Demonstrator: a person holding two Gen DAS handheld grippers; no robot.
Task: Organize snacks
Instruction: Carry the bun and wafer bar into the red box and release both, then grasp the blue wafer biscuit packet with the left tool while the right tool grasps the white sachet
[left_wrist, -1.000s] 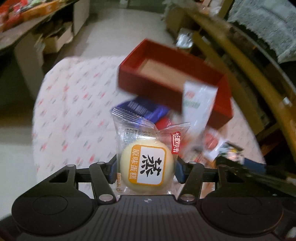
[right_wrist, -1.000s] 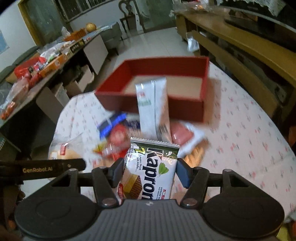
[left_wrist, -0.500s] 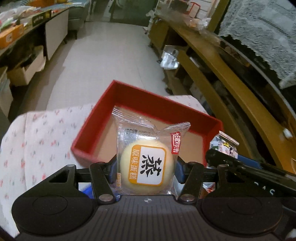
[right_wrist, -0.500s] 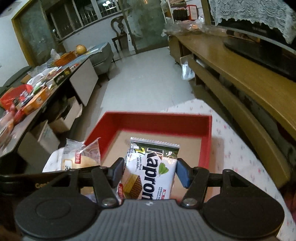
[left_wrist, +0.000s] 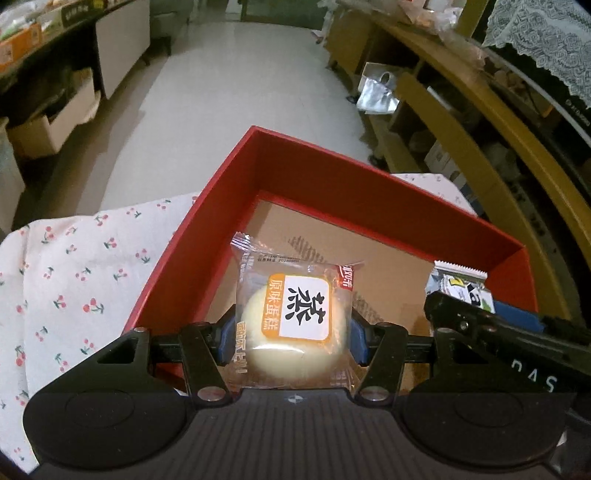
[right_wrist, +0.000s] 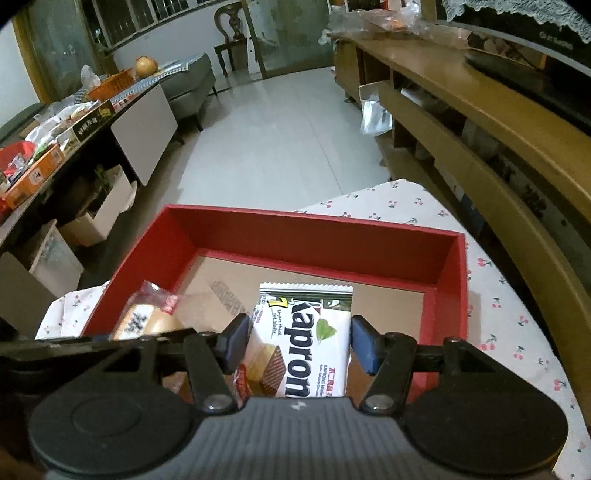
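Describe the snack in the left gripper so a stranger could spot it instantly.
Find the red cardboard box on the cherry-print tablecloth. Above its brown floor, the left gripper clamps a round pale-yellow cake in clear plastic. Unlike the neighbouring flat white wafer packet, it carries an orange-bordered label.

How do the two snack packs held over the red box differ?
The steamed cake pack is clear film around a round pale cake; the wafer pack is opaque, flat and white and green. The cake sits in the left hand-held gripper, the wafer in the right. Both hang above the red box.
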